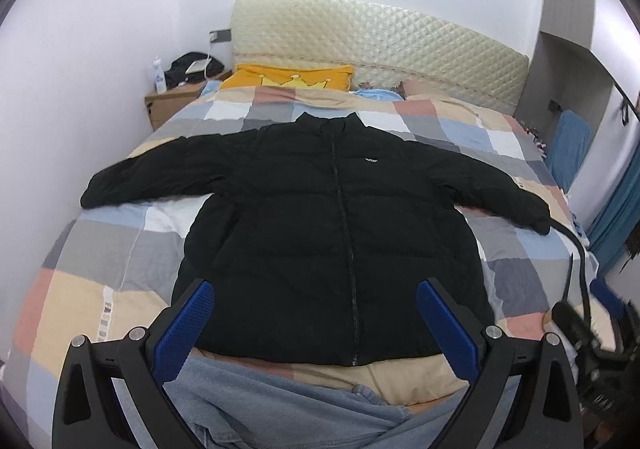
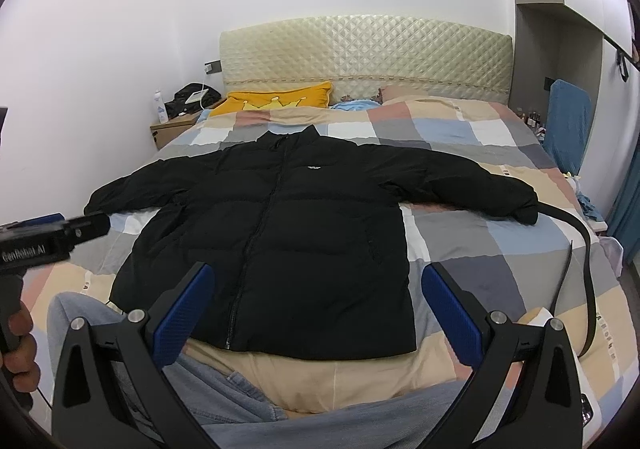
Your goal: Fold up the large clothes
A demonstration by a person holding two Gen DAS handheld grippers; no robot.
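Observation:
A black puffer jacket [image 1: 320,233] lies flat and zipped on the checked bedspread [image 1: 120,273], front up, collar toward the headboard, both sleeves spread out sideways. It also shows in the right wrist view [image 2: 280,241]. My left gripper [image 1: 316,313] is open and empty, held above the jacket's hem. My right gripper [image 2: 318,301] is open and empty, also above the hem, a little to the right. The left gripper's body [image 2: 48,241] shows at the left edge of the right wrist view, held in a hand.
A black belt [image 2: 580,269] lies curved on the bed's right side near the right sleeve cuff. Grey-blue jeans [image 1: 288,409] lie at the bed's near edge. A yellow pillow [image 1: 288,77] and padded headboard [image 1: 380,45] are at the far end. A nightstand [image 1: 172,101] stands far left.

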